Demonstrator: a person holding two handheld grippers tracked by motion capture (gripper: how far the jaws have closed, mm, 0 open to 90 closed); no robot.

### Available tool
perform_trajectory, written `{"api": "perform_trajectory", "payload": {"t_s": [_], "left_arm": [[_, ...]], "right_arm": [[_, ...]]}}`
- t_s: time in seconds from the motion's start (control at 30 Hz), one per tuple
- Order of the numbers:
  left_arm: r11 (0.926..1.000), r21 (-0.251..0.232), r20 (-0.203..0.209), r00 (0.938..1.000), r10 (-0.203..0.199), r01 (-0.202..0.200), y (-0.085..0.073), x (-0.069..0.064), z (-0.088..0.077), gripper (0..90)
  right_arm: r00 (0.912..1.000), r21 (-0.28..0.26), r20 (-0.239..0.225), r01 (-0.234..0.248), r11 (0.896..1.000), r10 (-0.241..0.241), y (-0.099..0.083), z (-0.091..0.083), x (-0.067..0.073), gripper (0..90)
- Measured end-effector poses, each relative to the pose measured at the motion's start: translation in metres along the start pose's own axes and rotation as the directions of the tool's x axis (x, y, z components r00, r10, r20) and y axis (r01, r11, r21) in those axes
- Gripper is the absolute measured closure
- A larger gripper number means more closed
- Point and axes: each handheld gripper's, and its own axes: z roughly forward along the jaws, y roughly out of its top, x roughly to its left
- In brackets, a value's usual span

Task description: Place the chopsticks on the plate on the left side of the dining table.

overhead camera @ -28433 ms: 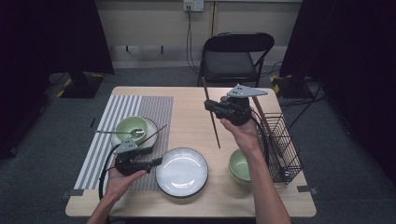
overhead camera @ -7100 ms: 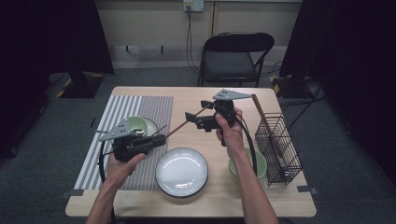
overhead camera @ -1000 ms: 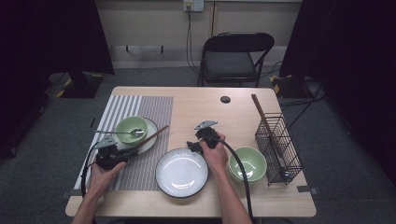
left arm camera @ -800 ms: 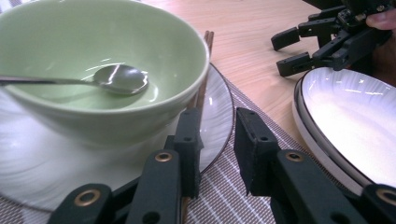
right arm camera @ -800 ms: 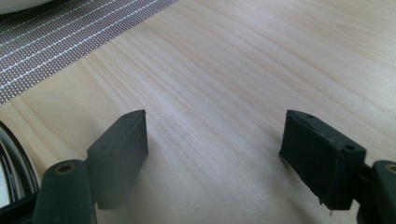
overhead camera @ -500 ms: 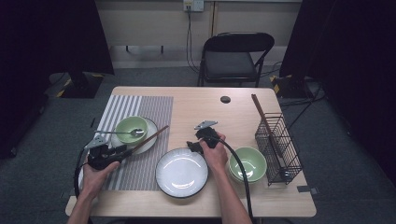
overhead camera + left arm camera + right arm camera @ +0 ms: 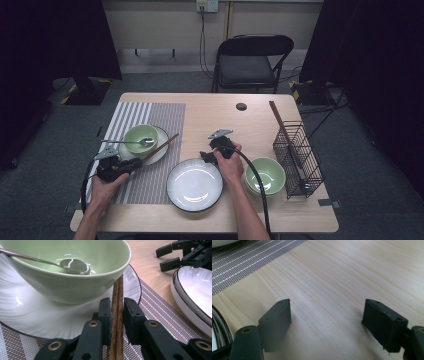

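Gripping a dark brown wooden chopstick (image 7: pixel 117 315), the left gripper (image 7: pixel 117 312) has just been closing its jaws, and the pads now press the stick from both sides. This chopstick lies slanted, its far end resting against the rim of the white ribbed ceramic plate (image 7: pixel 37 320), just beside the pale green glazed bowl (image 7: pixel 75 287) standing on that plate. One metal spoon (image 7: pixel 72 266) lies inside the bowl. Plate and bowl sit on the grey-and-white striped woven placemat (image 7: pixel 150 115).

The right gripper (image 7: pixel 327 322) rests with its jaws wide apart and nothing between them, over the bare light wooden table (image 7: pixel 342 277), near a second, empty white round plate with a dark rim (image 7: pixel 194 185).

Count: two white plates, two green bowls, two chopsticks. The second green bowl (image 7: pixel 265 175) stands beside the black wire basket (image 7: pixel 300 160), in which the second dark chopstick (image 7: pixel 285 132) leans. One black folding chair (image 7: pixel 252 60) stands behind the table.
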Motion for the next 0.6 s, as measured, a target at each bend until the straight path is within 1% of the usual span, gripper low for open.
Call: {"api": "perform_trajectory", "payload": {"t_s": [0.13,0.17,0.23,0.27,0.5,0.6], "left_arm": [[1.0000,-0.006,0.002,1.0000,0.006,-0.006,-0.0005,0.0011,-0.0008,76.5],[1.0000,-0.005,0.002,1.0000,-0.002,0.002,-0.0007,0.0008,-0.0012,76.4],[1.0000,0.000,-0.004,1.0000,0.007,-0.007,-0.0006,0.0012,-0.0028,76.2],[1.0000,-0.004,0.001,1.0000,0.007,-0.007,-0.0008,0.0017,-0.0031,76.1],[0.9998,0.008,0.002,0.9999,0.016,-0.016,-0.0003,0.0035,-0.0061,76.0],[0.9998,0.005,0.004,0.9998,0.017,-0.017,-0.0005,0.0042,-0.0064,75.9]], "right_arm": [[1.0000,0.001,0.001,0.002,1.000,-0.002,0.0000,-0.0001,-0.0002,22.2],[1.0000,0.001,0.001,0.002,1.000,-0.002,0.0000,0.0000,-0.0001,22.2],[1.0000,0.001,0.001,0.002,1.000,-0.002,0.0000,-0.0001,-0.0002,22.3],[1.0000,0.000,0.000,0.000,1.000,0.000,0.0000,0.0000,0.0000,22.3],[1.0000,0.001,0.001,0.002,1.000,-0.002,0.0000,-0.0001,-0.0002,22.2],[1.0000,0.001,0.000,0.002,1.000,-0.002,0.0000,-0.0001,-0.0001,22.3]]}}
